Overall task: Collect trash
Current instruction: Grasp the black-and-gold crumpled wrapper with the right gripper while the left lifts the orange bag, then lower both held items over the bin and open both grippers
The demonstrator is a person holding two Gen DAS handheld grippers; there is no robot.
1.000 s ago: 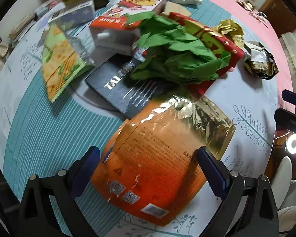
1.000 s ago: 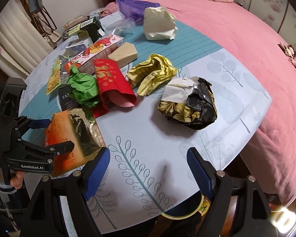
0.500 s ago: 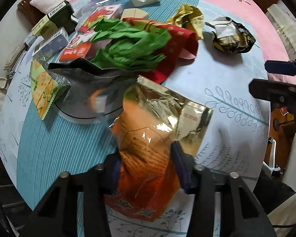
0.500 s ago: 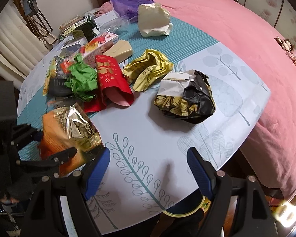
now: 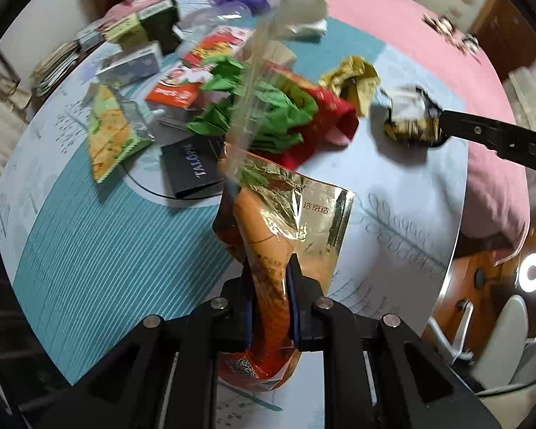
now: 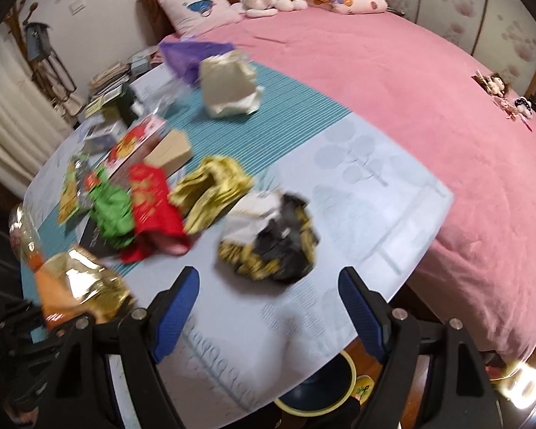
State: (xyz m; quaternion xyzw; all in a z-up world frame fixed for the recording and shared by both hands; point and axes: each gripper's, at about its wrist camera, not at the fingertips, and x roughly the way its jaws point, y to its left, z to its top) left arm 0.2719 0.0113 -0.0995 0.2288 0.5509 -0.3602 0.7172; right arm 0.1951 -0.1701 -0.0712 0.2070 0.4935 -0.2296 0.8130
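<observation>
My left gripper [image 5: 269,304] is shut on an orange and gold foil snack bag [image 5: 286,228] and holds it lifted above the table; the bag also shows at the left in the right wrist view [image 6: 78,286]. My right gripper [image 6: 268,307] is open and empty, just in front of a crumpled black, white and gold wrapper [image 6: 271,239]. Crumpled green paper [image 5: 264,114], a red packet [image 5: 328,118] and a crumpled gold wrapper [image 5: 353,78] lie in the middle of the table.
The table [image 6: 375,186] carries a black booklet [image 5: 193,164], a green cracker packet [image 5: 110,136], several boxes [image 5: 182,89], a cream crumpled bag [image 6: 228,85] and a purple bag [image 6: 193,53]. A pink bed [image 6: 411,71] lies behind. A bin [image 6: 318,389] stands under the table's near edge.
My left gripper closed on the orange foil bag and lifted it off the table. My right gripper moved closer to the black and gold wrapper.
</observation>
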